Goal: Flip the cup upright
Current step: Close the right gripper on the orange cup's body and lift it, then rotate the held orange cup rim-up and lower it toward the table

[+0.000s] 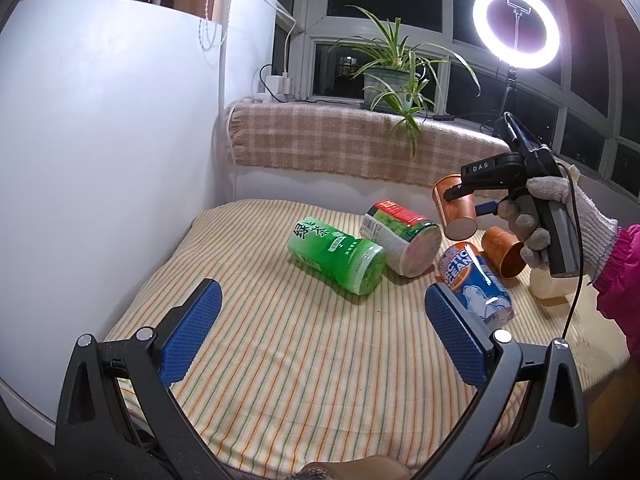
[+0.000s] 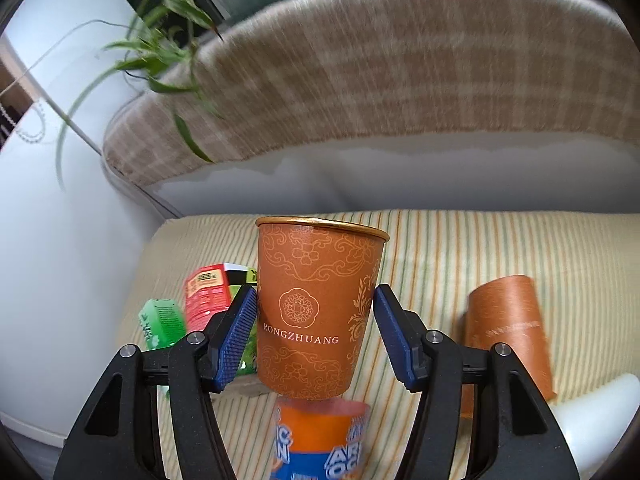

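Observation:
My right gripper (image 2: 316, 332) is shut on an orange paper cup (image 2: 318, 308) marked RONGZHUANG and holds it upright, rim up, above the striped cloth. In the left wrist view that cup (image 1: 456, 208) hangs in the air at the right, gripped by the right gripper (image 1: 466, 196) in a gloved hand. A second orange cup (image 1: 502, 252) lies on its side under it; it also shows in the right wrist view (image 2: 506, 336). My left gripper (image 1: 320, 320) is open and empty over the near cloth.
A green tea cup (image 1: 338, 258), a red and green cup (image 1: 400, 240) and a blue and orange cup (image 1: 476, 284) lie on their sides on the striped cloth (image 1: 280, 340). A white bottle (image 1: 550, 286) lies at the right. A plaid cushion (image 1: 340, 144), plant and ring light stand behind.

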`<state>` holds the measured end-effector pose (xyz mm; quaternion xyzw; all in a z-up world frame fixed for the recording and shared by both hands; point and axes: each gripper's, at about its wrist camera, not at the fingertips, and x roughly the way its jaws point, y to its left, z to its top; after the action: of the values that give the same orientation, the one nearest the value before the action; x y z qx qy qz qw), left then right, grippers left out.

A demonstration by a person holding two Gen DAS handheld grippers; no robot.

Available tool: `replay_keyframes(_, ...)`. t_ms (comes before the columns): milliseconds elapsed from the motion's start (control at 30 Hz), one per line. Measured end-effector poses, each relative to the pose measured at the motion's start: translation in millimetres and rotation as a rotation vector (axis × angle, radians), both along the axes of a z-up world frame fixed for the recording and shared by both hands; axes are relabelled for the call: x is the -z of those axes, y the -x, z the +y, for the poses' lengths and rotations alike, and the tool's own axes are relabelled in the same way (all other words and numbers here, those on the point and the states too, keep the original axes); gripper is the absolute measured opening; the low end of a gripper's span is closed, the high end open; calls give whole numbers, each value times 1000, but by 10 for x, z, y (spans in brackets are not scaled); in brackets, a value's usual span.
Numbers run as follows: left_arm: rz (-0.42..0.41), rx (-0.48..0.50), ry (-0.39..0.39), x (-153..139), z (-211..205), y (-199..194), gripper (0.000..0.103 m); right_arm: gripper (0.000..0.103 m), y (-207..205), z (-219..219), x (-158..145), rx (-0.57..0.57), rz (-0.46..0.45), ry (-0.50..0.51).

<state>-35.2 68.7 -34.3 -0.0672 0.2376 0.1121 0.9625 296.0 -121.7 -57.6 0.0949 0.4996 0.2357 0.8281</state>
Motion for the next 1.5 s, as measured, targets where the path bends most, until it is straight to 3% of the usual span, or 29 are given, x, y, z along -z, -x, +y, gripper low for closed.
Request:
replay_keyframes(267, -22, 46, 3, -68, -150, 39, 103, 60, 475, -356, -370, 13, -97, -22)
replay_keyframes(567, -27, 108, 13, -126, -340, 7, 103, 60, 1203, -889, -517, 40, -141, -68)
replay_keyframes(867, -4, 170, 34, -98, -527, -52, 103, 60, 1820, -1203, -104, 33, -38, -91)
replay_keyframes(1133, 30, 220, 54, -41, -636, -121, 103, 60, 1950, -1203, 344, 33, 98, -108)
replay_keyframes(1500, 89, 296, 108, 46, -782, -181, 103, 62, 2016, -1154, 552, 16, 156, -57)
